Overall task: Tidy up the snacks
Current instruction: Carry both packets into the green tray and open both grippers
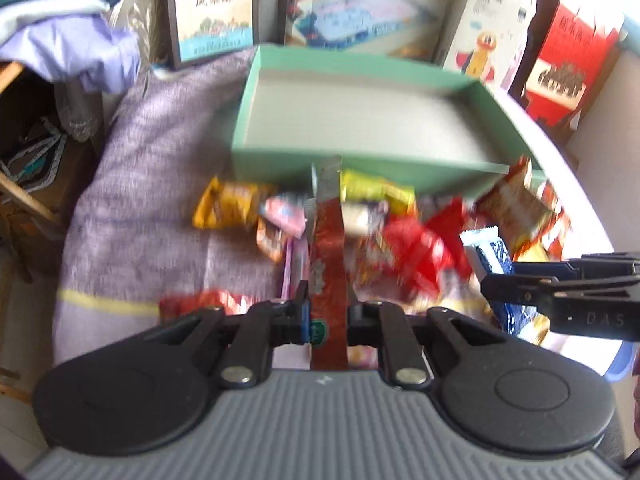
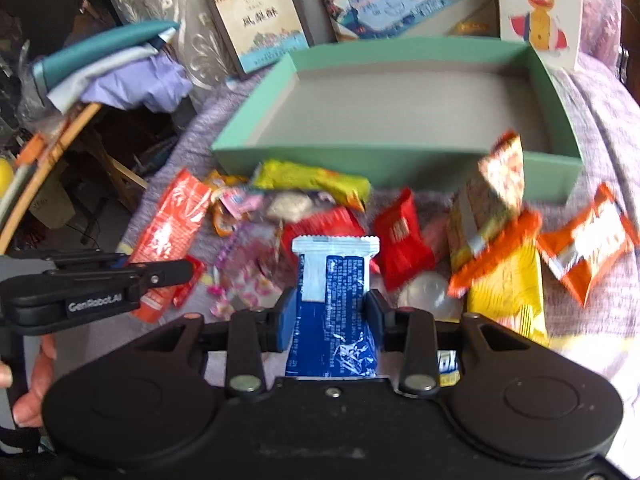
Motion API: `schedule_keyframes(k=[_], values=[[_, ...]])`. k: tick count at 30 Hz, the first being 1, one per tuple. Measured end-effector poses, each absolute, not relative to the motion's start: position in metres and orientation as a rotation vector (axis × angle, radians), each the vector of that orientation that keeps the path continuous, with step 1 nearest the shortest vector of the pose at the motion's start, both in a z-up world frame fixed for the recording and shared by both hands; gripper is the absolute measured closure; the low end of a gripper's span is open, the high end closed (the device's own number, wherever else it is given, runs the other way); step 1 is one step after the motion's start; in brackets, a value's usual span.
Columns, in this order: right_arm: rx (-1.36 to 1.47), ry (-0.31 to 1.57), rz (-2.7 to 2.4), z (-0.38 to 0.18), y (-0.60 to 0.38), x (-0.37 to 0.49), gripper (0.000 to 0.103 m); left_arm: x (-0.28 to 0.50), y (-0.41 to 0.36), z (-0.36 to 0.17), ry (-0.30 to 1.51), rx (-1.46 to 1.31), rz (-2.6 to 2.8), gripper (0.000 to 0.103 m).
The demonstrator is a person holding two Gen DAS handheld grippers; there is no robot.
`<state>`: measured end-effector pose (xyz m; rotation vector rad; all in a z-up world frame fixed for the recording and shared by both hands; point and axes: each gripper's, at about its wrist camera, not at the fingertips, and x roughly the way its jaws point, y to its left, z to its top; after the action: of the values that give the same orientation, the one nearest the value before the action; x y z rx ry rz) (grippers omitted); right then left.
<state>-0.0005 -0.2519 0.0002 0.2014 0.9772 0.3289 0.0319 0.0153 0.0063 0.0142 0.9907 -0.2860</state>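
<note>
My left gripper (image 1: 326,300) is shut on a long red snack packet (image 1: 328,248), held edge-on above the pile. From the right wrist view that left gripper (image 2: 160,274) enters from the left with the red packet (image 2: 168,224) in it. My right gripper (image 2: 332,304) is shut on a blue and white packet (image 2: 334,280); in the left wrist view the right gripper (image 1: 516,284) shows at the right with the blue and white packet (image 1: 486,252). Behind the pile stands an empty green box (image 2: 360,160), (image 1: 360,166). Several loose snacks (image 2: 312,184) lie in front of it.
The purple cloth (image 1: 152,208) covers the table, whose edge falls away at the left. Printed boxes (image 2: 260,20) lean against the back wall, with a red box (image 1: 568,64) at the far right. A heap of folded clothes (image 2: 120,72) sits at the back left.
</note>
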Motion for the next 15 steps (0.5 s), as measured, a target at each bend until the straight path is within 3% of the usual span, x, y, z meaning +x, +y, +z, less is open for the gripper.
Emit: schedule_keyframes(k=[9, 15], values=[[0.237, 0.927, 0.238, 0.029, -0.277, 0.097, 0.067, 0.134, -0.002, 0.034, 0.93, 0.037, -0.289, 0.089], [0.292, 0.952, 0.196, 0.017, -0.278, 0.187, 0.067, 0.216, -0.014, 0.015, 0.945, 0.058, -0.25, 0.089]])
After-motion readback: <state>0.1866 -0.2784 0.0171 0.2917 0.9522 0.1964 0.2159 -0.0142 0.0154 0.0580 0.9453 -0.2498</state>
